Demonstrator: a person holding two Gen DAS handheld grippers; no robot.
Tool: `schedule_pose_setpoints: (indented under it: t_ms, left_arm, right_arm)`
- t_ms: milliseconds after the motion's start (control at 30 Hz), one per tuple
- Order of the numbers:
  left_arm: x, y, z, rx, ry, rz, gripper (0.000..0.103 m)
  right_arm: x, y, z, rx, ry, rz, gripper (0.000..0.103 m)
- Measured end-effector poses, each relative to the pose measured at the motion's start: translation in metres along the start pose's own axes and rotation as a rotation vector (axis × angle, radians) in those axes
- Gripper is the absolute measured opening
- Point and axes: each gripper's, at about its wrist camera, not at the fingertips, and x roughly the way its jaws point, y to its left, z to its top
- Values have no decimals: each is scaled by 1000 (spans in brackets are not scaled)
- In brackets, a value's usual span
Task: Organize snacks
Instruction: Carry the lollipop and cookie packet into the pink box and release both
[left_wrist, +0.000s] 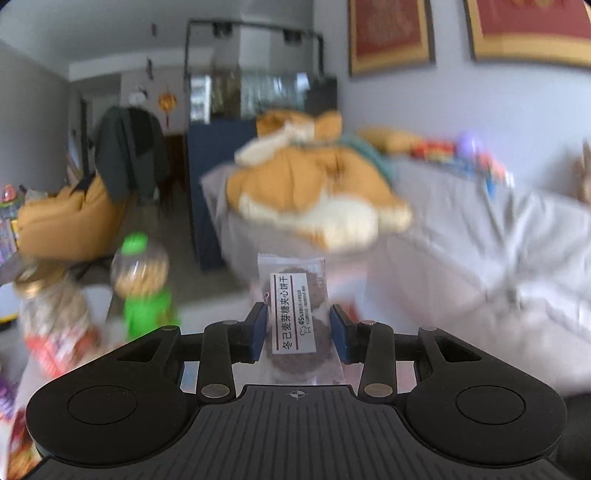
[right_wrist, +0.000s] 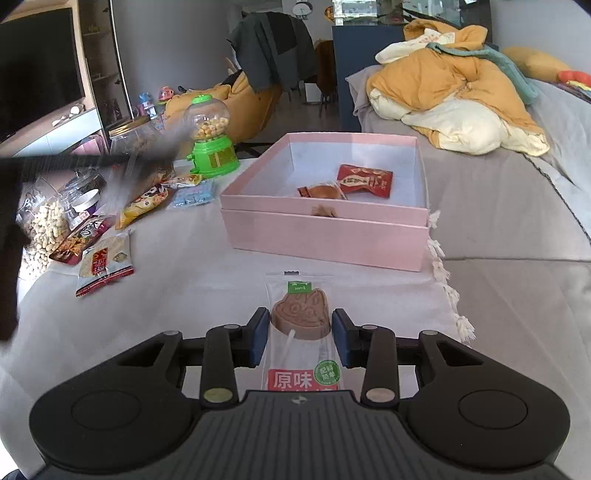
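My left gripper (left_wrist: 298, 332) is shut on a clear packet of dark sandwich biscuits (left_wrist: 293, 314) and holds it up in the air; that view is motion-blurred. My right gripper (right_wrist: 299, 338) is shut on a clear-wrapped brown lollipop (right_wrist: 300, 319) just above the white cloth. Ahead of it stands an open pink box (right_wrist: 325, 232) holding a red packet (right_wrist: 365, 181) and a small wrapped cake (right_wrist: 322, 192). Loose snack packets (right_wrist: 105, 264) lie on the cloth at the left.
A green candy dispenser (right_wrist: 210, 138), a glass jar (right_wrist: 133, 144) and a bag of peanuts (right_wrist: 42, 225) stand at the left. A blurred dark shape crosses the left of the right wrist view (right_wrist: 92, 160). A grey sofa with an orange blanket (right_wrist: 454, 103) lies right.
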Motion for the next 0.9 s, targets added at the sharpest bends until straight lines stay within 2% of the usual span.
schedule_pose_setpoints:
  t_ms: [67, 100, 200, 233, 300, 433, 533, 700, 800, 900]
  left_arm:
    - [29, 3, 11, -80, -26, -26, 46]
    - [47, 3, 12, -114, -14, -41, 47]
    - [102, 4, 0, -210, 147, -40, 43]
    - [111, 6, -6, -236, 173, -53, 42]
    - [114, 12, -16, -259, 172, -101, 42]
    - [89, 32, -29, -239, 150, -118, 42]
    - [54, 51, -41, -208, 163, -86, 42]
    - [-14, 96, -77, -230, 189, 68, 42]
    - [-46, 126, -98, -256, 188, 160, 42]
    - [-64, 153, -110, -300, 194, 240, 42]
  right_arm:
    - [2, 2, -1, -10, 0, -5, 37]
    - [4, 4, -1, -17, 3, -7, 37]
    - [10, 7, -3, -33, 21, -14, 37]
    - [13, 8, -4, -37, 29, -19, 37]
    - [17, 7, -6, -41, 43, -30, 37]
    - [26, 0, -9, -26, 76, -37, 37]
    - [33, -4, -8, -15, 103, -34, 37]
    - [26, -9, 1, -8, 110, -26, 37]
    - [9, -8, 22, -8, 37, -34, 37]
    - [-3, -7, 61, 2, -36, 0, 37]
